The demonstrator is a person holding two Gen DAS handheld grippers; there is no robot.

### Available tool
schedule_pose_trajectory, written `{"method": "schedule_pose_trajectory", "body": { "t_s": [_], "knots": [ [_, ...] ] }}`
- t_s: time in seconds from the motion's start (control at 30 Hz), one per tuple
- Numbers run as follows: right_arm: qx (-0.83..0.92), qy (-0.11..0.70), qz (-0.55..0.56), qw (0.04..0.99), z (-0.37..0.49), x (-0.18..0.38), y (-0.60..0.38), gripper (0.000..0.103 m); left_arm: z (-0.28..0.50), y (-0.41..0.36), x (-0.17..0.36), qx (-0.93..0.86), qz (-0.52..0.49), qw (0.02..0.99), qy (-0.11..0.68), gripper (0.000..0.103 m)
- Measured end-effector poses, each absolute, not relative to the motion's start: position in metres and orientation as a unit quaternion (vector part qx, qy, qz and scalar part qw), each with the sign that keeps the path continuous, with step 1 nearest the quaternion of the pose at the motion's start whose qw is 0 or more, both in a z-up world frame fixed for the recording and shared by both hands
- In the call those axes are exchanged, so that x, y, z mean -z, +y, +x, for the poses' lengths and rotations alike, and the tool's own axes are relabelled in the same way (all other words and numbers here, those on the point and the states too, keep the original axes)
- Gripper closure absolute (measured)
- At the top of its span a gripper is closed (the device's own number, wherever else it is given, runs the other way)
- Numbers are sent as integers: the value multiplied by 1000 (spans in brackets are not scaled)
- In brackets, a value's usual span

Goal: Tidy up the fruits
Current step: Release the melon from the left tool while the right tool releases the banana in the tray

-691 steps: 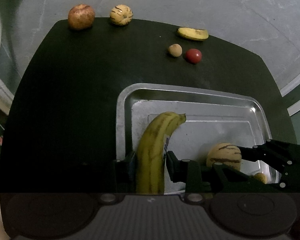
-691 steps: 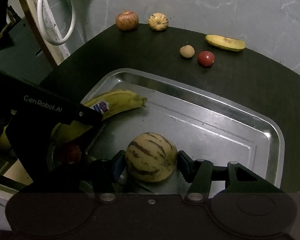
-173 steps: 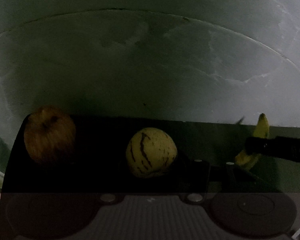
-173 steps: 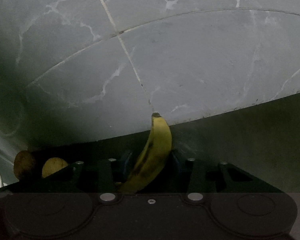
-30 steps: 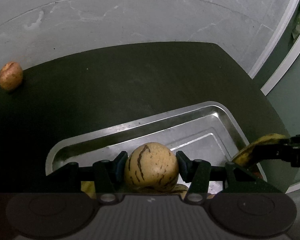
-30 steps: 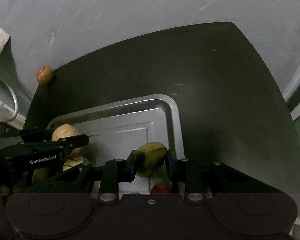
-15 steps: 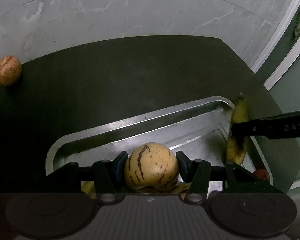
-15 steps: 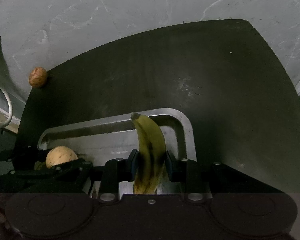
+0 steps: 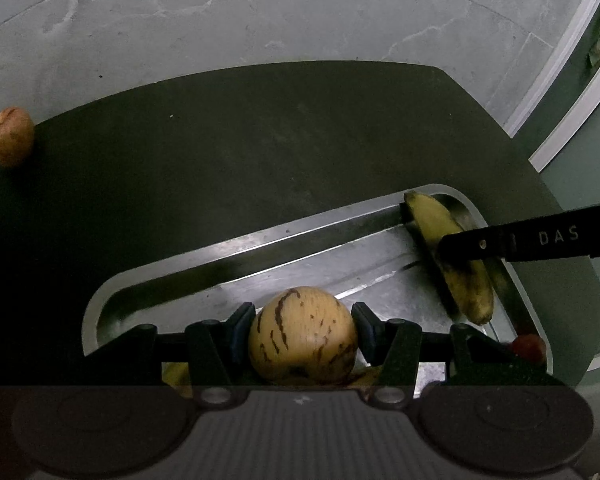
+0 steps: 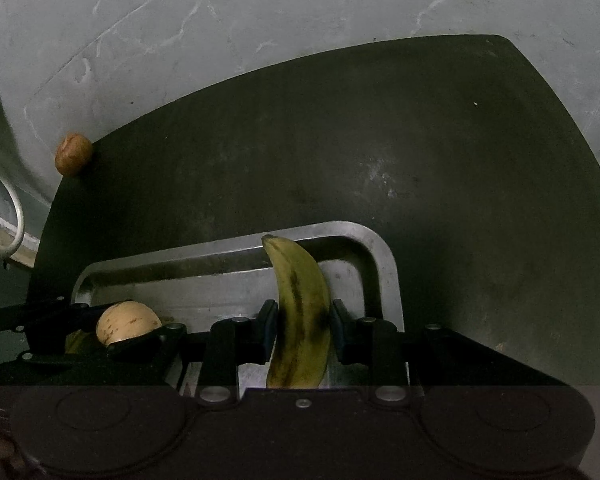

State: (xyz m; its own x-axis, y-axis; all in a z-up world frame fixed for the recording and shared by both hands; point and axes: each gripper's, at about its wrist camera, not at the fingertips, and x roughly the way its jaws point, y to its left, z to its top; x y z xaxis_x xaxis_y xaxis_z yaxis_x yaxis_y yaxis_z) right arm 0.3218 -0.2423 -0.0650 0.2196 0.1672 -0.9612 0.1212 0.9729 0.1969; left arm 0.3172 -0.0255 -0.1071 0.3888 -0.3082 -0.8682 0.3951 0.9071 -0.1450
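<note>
My left gripper (image 9: 303, 330) is shut on a yellow striped melon (image 9: 302, 340) and holds it over the near side of the metal tray (image 9: 228, 256). My right gripper (image 10: 303, 328) is shut on a spotted banana (image 10: 300, 312), held over the tray's far right corner (image 10: 376, 252). The banana (image 9: 452, 256) and a right finger (image 9: 540, 240) also show in the left wrist view. The melon (image 10: 126, 328) and the left gripper (image 10: 72, 332) show at the left of the right wrist view. An apple (image 9: 7, 142) sits at the black table's far left edge, also seen in the right wrist view (image 10: 73, 153).
A red fruit (image 9: 526, 347) lies in the tray's near right corner. Another yellow fruit (image 9: 176, 374) lies under the left gripper. The black table (image 9: 260, 140) ends at a grey floor. A white cable (image 10: 12, 208) hangs at the left.
The right gripper has lowered the banana toward the tray's far right corner and turned it lengthwise. The left gripper still holds the melon over the tray, almost still.
</note>
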Motion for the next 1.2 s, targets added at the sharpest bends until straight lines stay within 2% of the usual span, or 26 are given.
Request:
{"method": "schedule_pose_trajectory", "body": {
  "t_s": [0.3,0.6,0.8,0.9,1.2],
  "knots": [
    [-16,617,119,778,320,64,-244,67,319,-22,107,215,41,831,511,45],
    [-36,594,123,794,309,58,-252,48,311,-18,95,194,29,848,492,44],
    [-49,574,123,808,298,47,-256,37,298,-15,81,166,26,867,470,37],
    [-53,565,124,814,291,40,-258,31,292,-12,75,149,17,875,461,30],
    [-61,537,117,833,270,24,-260,20,266,-6,60,113,-1,890,443,19]
  ]
}}
